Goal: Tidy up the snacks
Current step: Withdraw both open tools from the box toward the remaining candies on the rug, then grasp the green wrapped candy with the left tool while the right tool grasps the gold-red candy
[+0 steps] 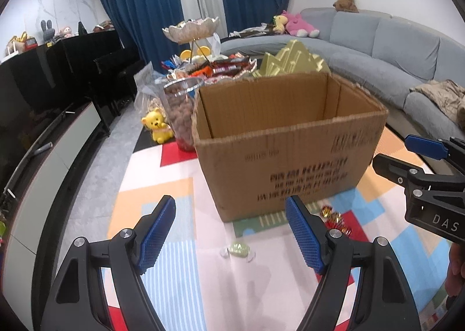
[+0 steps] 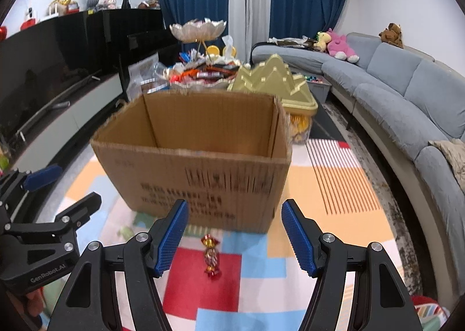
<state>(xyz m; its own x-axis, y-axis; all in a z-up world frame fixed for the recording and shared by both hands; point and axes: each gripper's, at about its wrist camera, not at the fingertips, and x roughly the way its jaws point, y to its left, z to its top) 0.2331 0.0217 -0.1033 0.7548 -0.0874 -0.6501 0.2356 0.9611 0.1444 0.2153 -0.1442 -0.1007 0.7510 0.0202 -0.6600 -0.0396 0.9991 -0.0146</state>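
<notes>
An open cardboard box (image 1: 290, 156) stands on the patterned table top; it also shows in the right wrist view (image 2: 197, 168). A pale green wrapped candy (image 1: 239, 249) lies in front of it, between the fingers of my open, empty left gripper (image 1: 231, 229). A red and gold wrapped candy (image 2: 211, 257) lies in front of the box, between the fingers of my open, empty right gripper (image 2: 234, 232). That candy also shows in the left wrist view (image 1: 334, 217). The right gripper shows at the right of the left wrist view (image 1: 407, 156).
Behind the box are a heap of snack packets (image 1: 221, 66), a clear jar of brown snacks (image 1: 181, 116), a yellow bear figure (image 1: 157, 129), a gold mountain-shaped box (image 2: 273, 81) and a shell-shaped dish on a stand (image 2: 197, 30). A grey sofa (image 2: 407, 92) curves along the right; a black TV unit (image 1: 43, 92) is left.
</notes>
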